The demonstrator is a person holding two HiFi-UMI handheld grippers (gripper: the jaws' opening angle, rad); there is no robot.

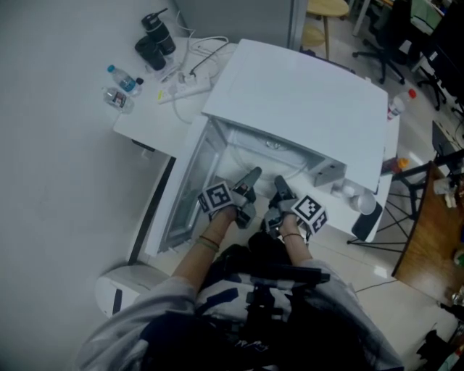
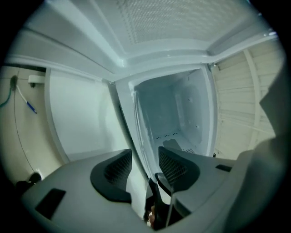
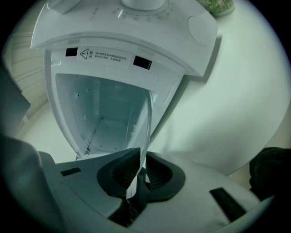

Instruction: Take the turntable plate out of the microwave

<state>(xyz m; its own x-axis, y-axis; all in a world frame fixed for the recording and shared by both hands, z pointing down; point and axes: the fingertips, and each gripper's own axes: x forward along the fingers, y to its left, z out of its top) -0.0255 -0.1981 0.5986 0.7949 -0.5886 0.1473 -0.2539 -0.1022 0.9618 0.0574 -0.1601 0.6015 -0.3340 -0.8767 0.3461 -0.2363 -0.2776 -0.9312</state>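
The white microwave [image 1: 297,94] stands on a white table with its door [image 1: 181,196] swung open to the left. The clear glass turntable plate [image 3: 146,132] is at the cavity's mouth, and the bare cavity shows through it. My right gripper [image 3: 142,169] is shut on the plate's rim, pads tight on the glass. My left gripper [image 2: 144,161] stands open; the plate's rim [image 2: 136,136] passes between its pads with a gap on both sides. In the head view both grippers, left [image 1: 254,174] and right [image 1: 279,182], reach side by side into the opening.
Behind the microwave on the table lie a power strip [image 1: 190,83] with cables, two small bottles [image 1: 119,87] and a black flask [image 1: 154,43]. A white bin [image 1: 123,286] stands on the floor at lower left. A stool [image 1: 326,11] and office chairs are at the back right.
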